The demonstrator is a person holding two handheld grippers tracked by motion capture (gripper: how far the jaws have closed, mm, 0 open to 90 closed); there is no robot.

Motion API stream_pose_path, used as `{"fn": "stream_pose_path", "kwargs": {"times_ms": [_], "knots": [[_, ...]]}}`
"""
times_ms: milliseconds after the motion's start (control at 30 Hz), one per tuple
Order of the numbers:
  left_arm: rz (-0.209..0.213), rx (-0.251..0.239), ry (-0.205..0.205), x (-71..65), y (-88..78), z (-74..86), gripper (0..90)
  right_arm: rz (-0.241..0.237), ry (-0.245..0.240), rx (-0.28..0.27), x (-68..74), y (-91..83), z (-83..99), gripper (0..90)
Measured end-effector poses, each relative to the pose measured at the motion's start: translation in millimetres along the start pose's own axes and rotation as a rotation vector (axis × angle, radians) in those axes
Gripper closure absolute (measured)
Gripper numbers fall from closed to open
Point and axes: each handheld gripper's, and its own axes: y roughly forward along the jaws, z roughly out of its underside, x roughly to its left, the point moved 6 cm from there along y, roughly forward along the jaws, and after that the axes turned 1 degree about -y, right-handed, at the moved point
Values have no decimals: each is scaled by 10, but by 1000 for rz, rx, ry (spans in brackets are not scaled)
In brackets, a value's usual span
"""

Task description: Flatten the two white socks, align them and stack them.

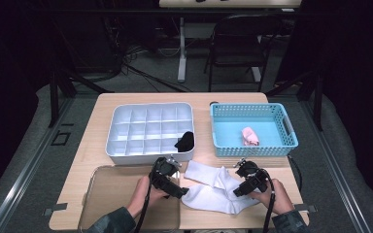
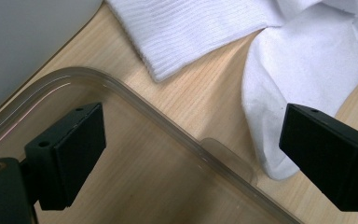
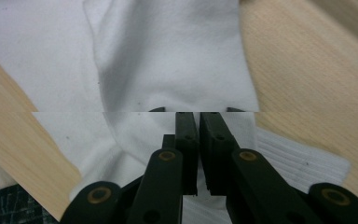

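white socks near table front edge; right claw clenched over them, left claw released beside clear tray.

The white socks run past the right gripper view's top edge.

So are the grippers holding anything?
The left gripper is open and holds nothing. The right gripper is shut over the white socks, but whether cloth is pinched between its jaws cannot be told.
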Motion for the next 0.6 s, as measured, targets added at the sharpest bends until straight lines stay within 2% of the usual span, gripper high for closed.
{"fn": "stream_pose_path", "kwargs": {"times_ms": [33,67,100,133,200,233,300,367,400,467,567,600], "knots": [[0,1,5,-7,-3,-2,73,-9,55,-5,-17,-38,-5,871],[2,-1,6,-13,-4,-4,73,-5,46,-4,-40,-98,-6,875],[3,-2,6,-18,-5,-4,73,-19,66,-34,-22,-118,-18,876],[4,-3,6,-22,-4,-5,73,-14,65,-39,-19,-146,-18,876],[6,-3,5,-27,-2,-6,73,-44,72,-68,28,-196,-36,876],[5,-1,7,-27,-3,-6,73,-49,57,-71,55,-217,-42,877],[4,-3,6,-30,-4,-8,73,-91,50,-99,159,-247,-82,878],[10,-5,5,-41,-10,-9,74,-103,39,-117,235,-264,-118,878],[12,-6,9,-50,-15,-11,74,-103,22,-109,276,-273,-132,878],[11,-7,9,-66,-20,-15,78,-139,26,-132,378,-240,-178,880],[16,-13,10,-104,-28,-26,83,-160,32,-152,498,-138,-243,882],[17,-14,12,-114,-32,-29,84,-162,21,-149,530,-113,-263,883]]}}
